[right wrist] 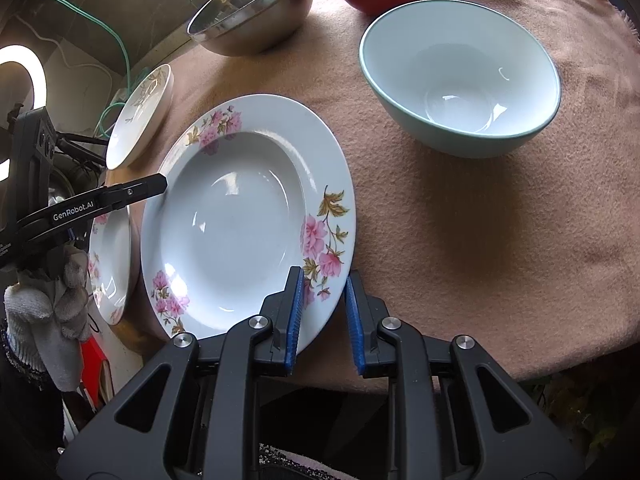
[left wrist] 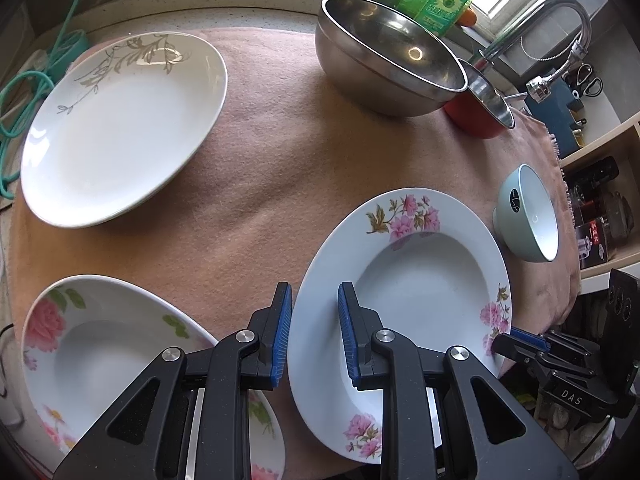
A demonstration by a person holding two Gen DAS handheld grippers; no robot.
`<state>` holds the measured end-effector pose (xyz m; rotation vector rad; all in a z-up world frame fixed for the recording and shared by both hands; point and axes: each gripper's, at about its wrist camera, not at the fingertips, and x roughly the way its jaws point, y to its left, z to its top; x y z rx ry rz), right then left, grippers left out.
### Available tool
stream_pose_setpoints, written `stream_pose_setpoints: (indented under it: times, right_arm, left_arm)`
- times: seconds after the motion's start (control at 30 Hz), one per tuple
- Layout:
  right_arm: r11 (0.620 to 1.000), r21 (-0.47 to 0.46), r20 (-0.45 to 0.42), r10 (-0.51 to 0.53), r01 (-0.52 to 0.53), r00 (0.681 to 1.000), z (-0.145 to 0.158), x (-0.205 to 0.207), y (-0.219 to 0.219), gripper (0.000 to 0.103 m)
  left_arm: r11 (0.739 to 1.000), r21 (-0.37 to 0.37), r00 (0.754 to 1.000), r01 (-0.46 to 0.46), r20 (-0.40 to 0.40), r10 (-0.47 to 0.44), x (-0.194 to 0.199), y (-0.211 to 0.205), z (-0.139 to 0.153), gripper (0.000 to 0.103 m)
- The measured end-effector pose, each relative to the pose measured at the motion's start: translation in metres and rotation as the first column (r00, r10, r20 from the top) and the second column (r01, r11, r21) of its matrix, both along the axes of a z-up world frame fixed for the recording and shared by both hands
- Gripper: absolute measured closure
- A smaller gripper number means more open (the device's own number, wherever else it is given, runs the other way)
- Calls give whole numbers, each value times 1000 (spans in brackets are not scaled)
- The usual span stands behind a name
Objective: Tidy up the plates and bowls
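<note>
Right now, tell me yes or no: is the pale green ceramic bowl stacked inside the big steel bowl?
No, the pale green ceramic bowl sits alone on the pink cloth, apart from the big steel bowl.

Black left gripper (left wrist: 314, 334) and right gripper (right wrist: 322, 320), blue ribbed pads, silver screws; white knit glove (right wrist: 48, 304).

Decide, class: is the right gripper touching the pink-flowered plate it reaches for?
Touching. In the right wrist view, the right gripper straddles the plate, its pads pinching the rim from both sides.
</note>
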<state>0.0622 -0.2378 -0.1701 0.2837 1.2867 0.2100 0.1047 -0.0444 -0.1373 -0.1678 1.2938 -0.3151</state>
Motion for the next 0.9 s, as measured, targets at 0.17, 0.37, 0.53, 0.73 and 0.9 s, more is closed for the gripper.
stream_pose_setpoints:
  times: [0.17, 0.37, 0.53, 0.73, 0.9]
  right_arm:
    - [999, -54, 47, 11, -8, 999, 15, 1, 0, 81]
    - [997, -70, 108, 28, -21, 994, 35, 0, 3, 61]
    - [995, -86, 170, 72, -58, 983, 52, 4, 16, 41]
    - [988, -124, 230, 123, -96, 965, 69, 9, 35, 36]
    - [988, -101, 257, 139, -117, 956, 76, 16, 47, 36]
  left_arm:
    - [1000, -5, 999, -25, 34, 25, -1, 9, 12, 81]
    - [997, -38, 995, -63, 79, 66, -7, 24, 29, 81]
    - [993, -57, 986, -101, 124, 108, -15, 37, 45, 81]
    - [981, -82, 969, -177, 162, 188, -31, 65, 59, 64]
    - [969, -58, 950, -240, 192, 247, -41, 88, 67, 56]
